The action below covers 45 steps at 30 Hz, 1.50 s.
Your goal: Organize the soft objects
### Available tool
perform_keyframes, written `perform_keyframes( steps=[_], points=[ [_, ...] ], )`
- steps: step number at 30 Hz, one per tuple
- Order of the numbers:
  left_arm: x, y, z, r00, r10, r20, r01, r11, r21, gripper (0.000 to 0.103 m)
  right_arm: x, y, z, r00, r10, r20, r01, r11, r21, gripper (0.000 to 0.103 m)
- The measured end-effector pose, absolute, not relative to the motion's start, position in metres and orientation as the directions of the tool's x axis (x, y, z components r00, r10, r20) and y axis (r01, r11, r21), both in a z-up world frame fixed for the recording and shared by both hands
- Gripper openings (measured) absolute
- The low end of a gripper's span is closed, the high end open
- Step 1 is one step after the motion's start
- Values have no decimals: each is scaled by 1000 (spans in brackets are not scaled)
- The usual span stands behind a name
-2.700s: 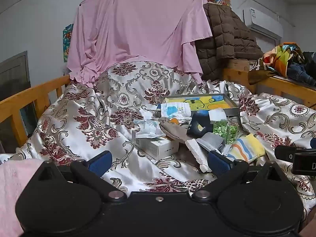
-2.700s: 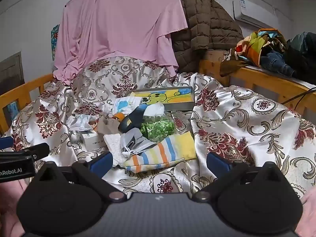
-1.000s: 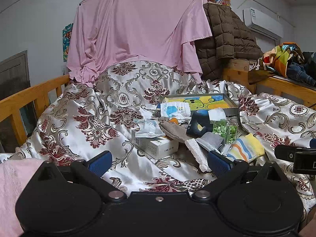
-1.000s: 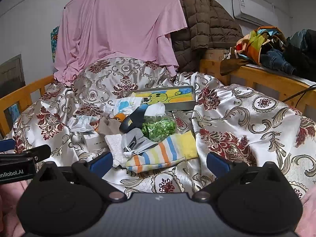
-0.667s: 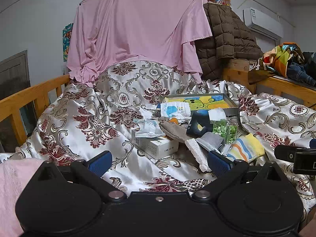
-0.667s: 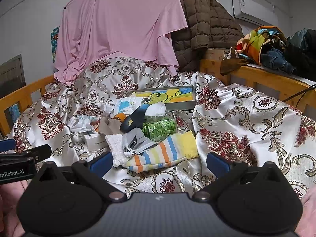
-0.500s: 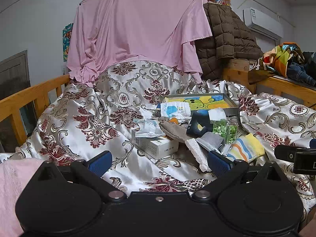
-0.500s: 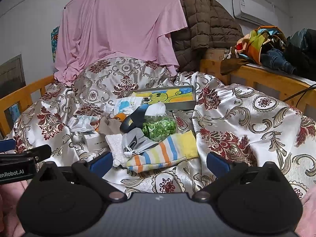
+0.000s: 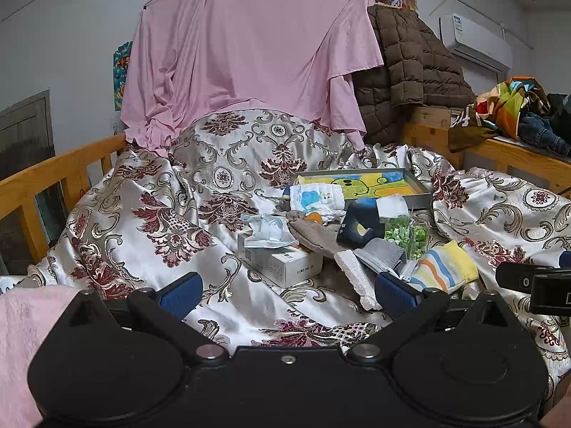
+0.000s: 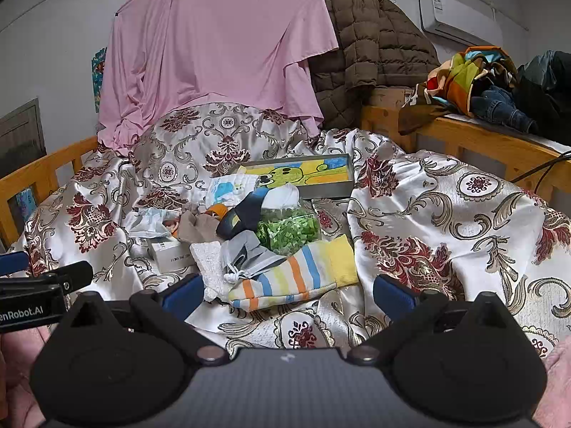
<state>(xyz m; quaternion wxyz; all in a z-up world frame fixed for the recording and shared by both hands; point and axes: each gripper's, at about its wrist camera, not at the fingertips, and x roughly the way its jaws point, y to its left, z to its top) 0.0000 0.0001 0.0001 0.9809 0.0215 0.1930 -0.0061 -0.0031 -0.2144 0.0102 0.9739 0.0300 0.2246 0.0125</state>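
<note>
Above a bed draped in a shiny silver satin cover with maroon floral medallions (image 9: 171,221), two handheld grippers hover with their blue-padded fingers spread wide and nothing between them. Seen from the left wrist camera, the left gripper (image 9: 287,294) points at a heap of small soft items in the cover's middle; the right gripper (image 10: 287,294) faces the same heap from slightly further right, with part of the left gripper's black body showing at its own left edge.

Nearest the right gripper lies a sock striped in orange, blue and yellow with a yellow cuff (image 10: 299,273), touching a grey drawstring pouch (image 10: 246,253) and a white terry cloth (image 10: 207,260). Behind them sit a clear bag of green pieces (image 10: 287,230), a dark navy sock with a white cuff (image 10: 249,210), a brownish-grey cloth (image 9: 314,235) and a white folded cloth printed with blue animals (image 9: 316,194). A white cardboard box (image 9: 282,265) carries a crumpled pale wrapper (image 9: 266,230) on its top. At the heap's far edge rests a shallow grey metal tray with a yellow-and-blue cartoon picture (image 9: 424,196), empty of cloth. A pink sheet (image 9: 249,46) hangs on the wall behind, beside a brown quilted jacket (image 9: 410,67).
</note>
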Motion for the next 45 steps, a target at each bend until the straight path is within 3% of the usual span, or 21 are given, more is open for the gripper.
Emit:
perform_keyframes(
  steps=[33,45],
  points=[
    [0,0,1,924,-5,-382,22,999,39,102,-3,-208,11,899,26,-438,-14,999,30,103],
    [26,-6,-1,899,-22,-437,43,998,37,102,20,-214,11,865,41,-500,-19,999,49,103]
  ],
)
